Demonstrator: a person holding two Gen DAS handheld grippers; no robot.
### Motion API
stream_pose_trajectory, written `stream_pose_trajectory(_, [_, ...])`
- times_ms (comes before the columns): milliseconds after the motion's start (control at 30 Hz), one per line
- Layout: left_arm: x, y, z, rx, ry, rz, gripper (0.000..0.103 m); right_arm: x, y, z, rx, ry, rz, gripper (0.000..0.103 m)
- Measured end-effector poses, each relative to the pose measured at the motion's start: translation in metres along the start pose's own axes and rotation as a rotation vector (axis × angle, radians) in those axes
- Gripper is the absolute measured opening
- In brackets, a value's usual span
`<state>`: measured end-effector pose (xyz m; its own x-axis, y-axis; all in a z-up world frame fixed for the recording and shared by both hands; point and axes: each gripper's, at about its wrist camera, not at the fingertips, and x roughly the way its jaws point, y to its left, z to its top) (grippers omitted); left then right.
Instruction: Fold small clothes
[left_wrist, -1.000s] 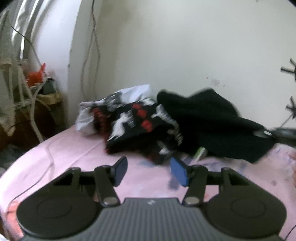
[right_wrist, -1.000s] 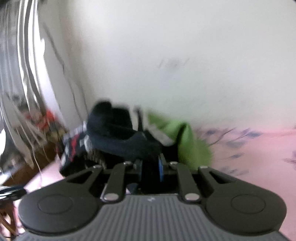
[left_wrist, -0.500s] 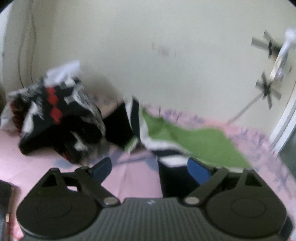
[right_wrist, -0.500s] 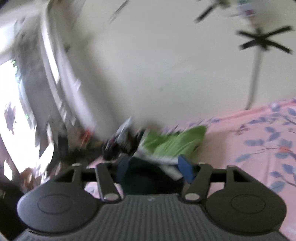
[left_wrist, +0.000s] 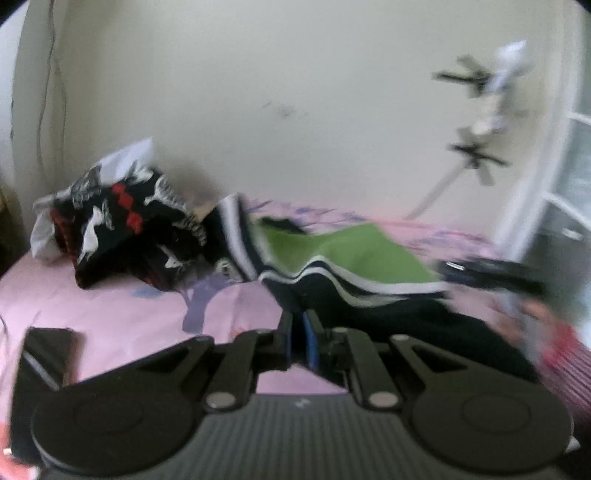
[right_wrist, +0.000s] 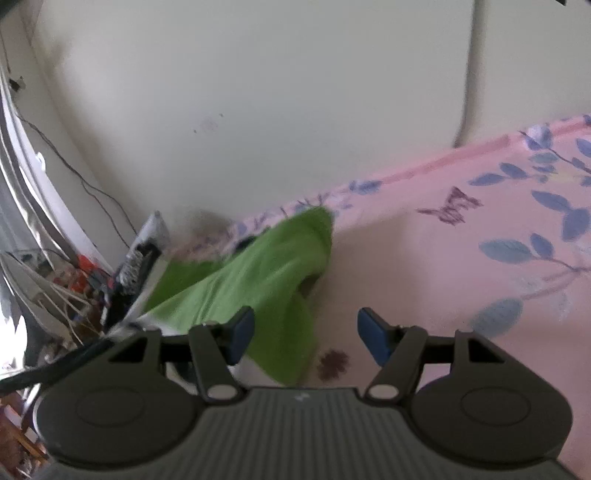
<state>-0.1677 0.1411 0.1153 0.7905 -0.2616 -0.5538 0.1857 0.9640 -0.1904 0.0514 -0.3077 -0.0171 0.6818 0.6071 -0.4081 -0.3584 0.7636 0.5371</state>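
Two black hand-held grippers with blue pads

Left gripper (left_wrist: 298, 341) and right gripper (right_wrist: 306, 334) look alike: a ribbed dark grey body, two round black discs at the sides, angular black link arms with silver pivot screws, blue pads (right_wrist: 373, 334) on the fingertips, and a small pale mark on the ribbed top.

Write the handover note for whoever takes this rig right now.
Left gripper: shut on the dark edge of the green and navy garment.
Right gripper: jaws opening, holding nothing; the garment's green part lies under its left finger.
The garment is spread crumpled on the pink bedsheet; the pile of patterned black clothes sits by the wall.
Done: garment pulled out.
Left: flatten, fold, then the pile.
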Motion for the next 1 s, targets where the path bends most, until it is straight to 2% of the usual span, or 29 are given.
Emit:
stream_pose_trajectory(33, [-0.014, -0.001, -0.004, 0.025, -0.006, -0.008, 0.011, 0.005, -0.005, 0.004, 0.006, -0.006, 0.005, 0.065])
stream_pose_trajectory(67, [-0.026, -0.002, -0.005, 0.050, -0.018, 0.019, 0.012, 0.008, -0.005, 0.005, 0.011, -0.010, -0.001, 0.066])
stream_pose_trajectory(133, [-0.034, -0.001, 0.001, 0.071, -0.048, 0.075, 0.038, 0.012, -0.005, 0.004, 0.031, -0.009, -0.015, 0.066])
stream_pose_trajectory(167, [-0.032, 0.003, 0.008, 0.064, -0.070, 0.106, 0.059, 0.019, -0.016, 0.003, 0.046, -0.009, -0.012, 0.066])
stream_pose_trajectory(200, [-0.023, 0.010, 0.018, 0.055, -0.096, 0.146, 0.063, 0.022, -0.017, 0.003, 0.060, -0.005, -0.012, 0.066])
stream_pose_trajectory(267, [0.001, 0.016, 0.038, 0.047, -0.094, 0.189, 0.064, 0.026, -0.021, 0.005, 0.080, 0.010, -0.014, 0.066])
stream_pose_trajectory(333, [0.046, 0.033, 0.062, 0.001, -0.041, 0.210, 0.080, 0.028, -0.025, 0.005, 0.070, 0.016, -0.026, 0.066])
stream_pose_trajectory(367, [0.080, 0.040, 0.072, -0.025, 0.004, 0.214, 0.092, 0.030, -0.027, 0.004, 0.072, 0.014, -0.032, 0.066])
stream_pose_trajectory(433, [0.130, 0.052, 0.078, -0.045, 0.075, 0.220, 0.087, 0.032, -0.028, 0.005, 0.080, 0.015, -0.041, 0.066])
stream_pose_trajectory(467, [0.161, 0.054, 0.081, -0.050, 0.123, 0.232, 0.073, 0.031, -0.027, 0.005, 0.084, 0.014, -0.052, 0.066])
stream_pose_trajectory(500, [0.181, 0.055, 0.079, -0.054, 0.159, 0.241, 0.035, 0.033, -0.027, 0.007, 0.087, 0.016, -0.058, 0.066])
stream_pose_trajectory(533, [0.194, 0.052, 0.075, -0.054, 0.195, 0.249, 0.013, 0.037, -0.029, 0.010, 0.086, 0.019, -0.060, 0.066])
stream_pose_trajectory(567, [0.204, 0.051, 0.072, -0.059, 0.225, 0.257, 0.009, 0.040, -0.030, 0.015, 0.086, 0.020, -0.062, 0.066])
stream_pose_trajectory(633, [0.183, 0.049, 0.067, -0.054, 0.165, 0.230, 0.009, 0.046, -0.027, 0.024, 0.078, 0.020, -0.072, 0.066])
stream_pose_trajectory(667, [0.161, 0.051, 0.063, -0.052, 0.120, 0.204, 0.009, 0.052, -0.027, 0.030, 0.071, 0.021, -0.071, 0.066])
stream_pose_trajectory(767, [0.071, 0.072, 0.052, -0.104, -0.030, 0.203, 0.009, 0.069, -0.023, 0.047, 0.058, 0.035, -0.062, 0.066])
stream_pose_trajectory(800, [0.033, 0.083, 0.041, -0.158, -0.080, 0.185, 0.009, 0.079, -0.020, 0.053, 0.055, 0.043, -0.056, 0.066])
stream_pose_trajectory(867, [-0.017, 0.095, 0.022, -0.232, -0.147, 0.179, 0.009, 0.100, -0.012, 0.062, 0.057, 0.062, -0.045, 0.066])
stream_pose_trajectory(933, [-0.050, 0.099, 0.001, -0.266, -0.176, 0.254, 0.009, 0.132, 0.002, 0.070, 0.053, 0.107, -0.016, 0.066])
stream_pose_trajectory(1000, [-0.063, 0.100, -0.019, -0.315, -0.160, 0.309, 0.009, 0.165, 0.026, 0.069, 0.013, 0.172, 0.009, 0.066])
